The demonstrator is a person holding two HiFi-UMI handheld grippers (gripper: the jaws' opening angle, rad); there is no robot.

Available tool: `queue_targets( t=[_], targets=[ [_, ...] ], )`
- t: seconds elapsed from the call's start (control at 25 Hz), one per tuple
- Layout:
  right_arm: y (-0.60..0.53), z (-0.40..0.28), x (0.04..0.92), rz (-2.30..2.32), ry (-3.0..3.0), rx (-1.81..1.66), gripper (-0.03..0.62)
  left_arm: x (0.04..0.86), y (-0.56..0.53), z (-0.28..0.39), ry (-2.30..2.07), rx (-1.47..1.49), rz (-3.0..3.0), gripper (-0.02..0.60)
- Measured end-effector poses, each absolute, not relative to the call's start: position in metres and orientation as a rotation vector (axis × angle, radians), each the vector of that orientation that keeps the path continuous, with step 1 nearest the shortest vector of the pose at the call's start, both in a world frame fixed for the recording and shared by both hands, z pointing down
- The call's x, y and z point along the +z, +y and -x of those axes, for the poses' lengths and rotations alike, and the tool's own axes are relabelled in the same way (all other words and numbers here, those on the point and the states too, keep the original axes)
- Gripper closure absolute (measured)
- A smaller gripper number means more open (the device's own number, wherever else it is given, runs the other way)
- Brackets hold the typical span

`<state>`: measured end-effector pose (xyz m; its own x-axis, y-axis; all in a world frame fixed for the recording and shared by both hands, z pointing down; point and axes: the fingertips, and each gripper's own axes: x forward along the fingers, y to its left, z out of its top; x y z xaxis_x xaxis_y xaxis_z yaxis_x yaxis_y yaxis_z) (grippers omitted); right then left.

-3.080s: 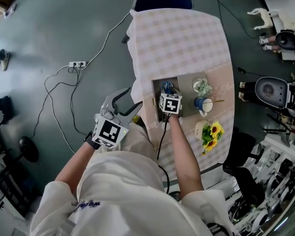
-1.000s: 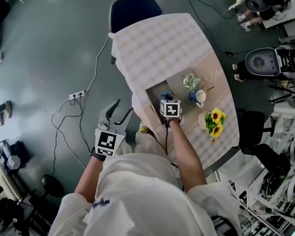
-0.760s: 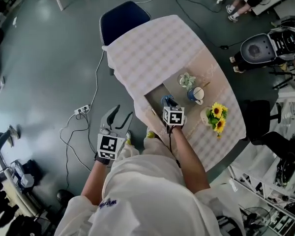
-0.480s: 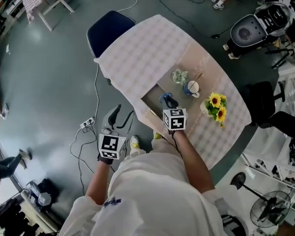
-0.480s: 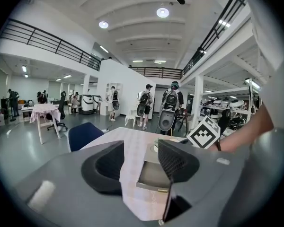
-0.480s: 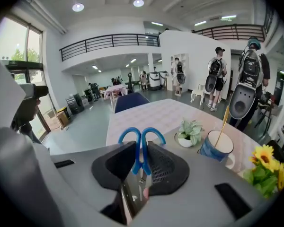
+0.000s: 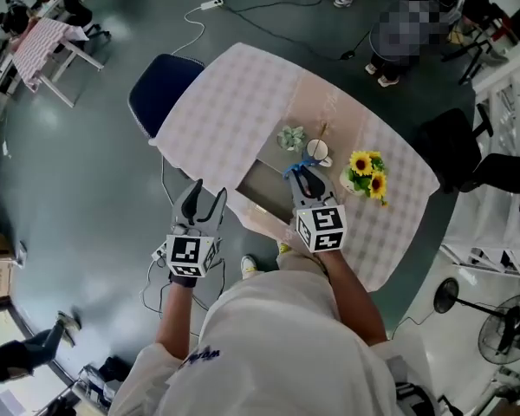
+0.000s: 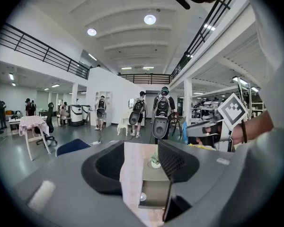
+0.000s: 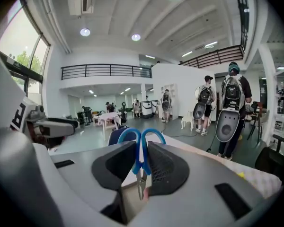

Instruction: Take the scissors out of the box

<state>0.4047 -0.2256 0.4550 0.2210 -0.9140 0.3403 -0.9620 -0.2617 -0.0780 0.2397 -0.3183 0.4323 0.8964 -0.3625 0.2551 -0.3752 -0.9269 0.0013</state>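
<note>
My right gripper [image 7: 303, 180] is shut on a pair of blue-handled scissors [image 7: 291, 171], held above the open cardboard box [image 7: 260, 183] on the table's near edge. In the right gripper view the scissors [image 9: 141, 143] stand upright between the pads, blue loops on top and blades pointing down, well above the table. My left gripper [image 7: 199, 199] hangs left of the table over the floor, open with nothing in it. In the left gripper view the box [image 8: 154, 190] shows through the gap between the jaws, and the right gripper [image 8: 206, 129] is at the right.
The table [image 7: 234, 102] has a checked cloth. Behind the box stand a small potted plant [image 7: 290, 137], a cup [image 7: 318, 152] and sunflowers [image 7: 364, 170]. A blue chair [image 7: 160, 94] sits at the far left corner. Cables lie on the floor, and several people stand beyond.
My right gripper has risen with the scissors, up and clear of the box. The left gripper has also risen. The table looks smaller and further below in the head view.
</note>
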Motion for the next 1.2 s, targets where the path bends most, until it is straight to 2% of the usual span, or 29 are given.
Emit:
queue_targets(
  t=[0.72, 1.2],
  targets=[
    [-0.114, -0.452, 0.303, -2.663, -1.71, 0.173, 0.507, 0.354, -0.303, -0.316, -0.349, 0.182, -3.14, 0.368],
    [-0.039, -0.466, 0.272, -2.834, -1.517, 0.078, 0.507, 0.347, -0.286, -0.335, -0.241, 0.133, -3.175, 0.385]
  ],
)
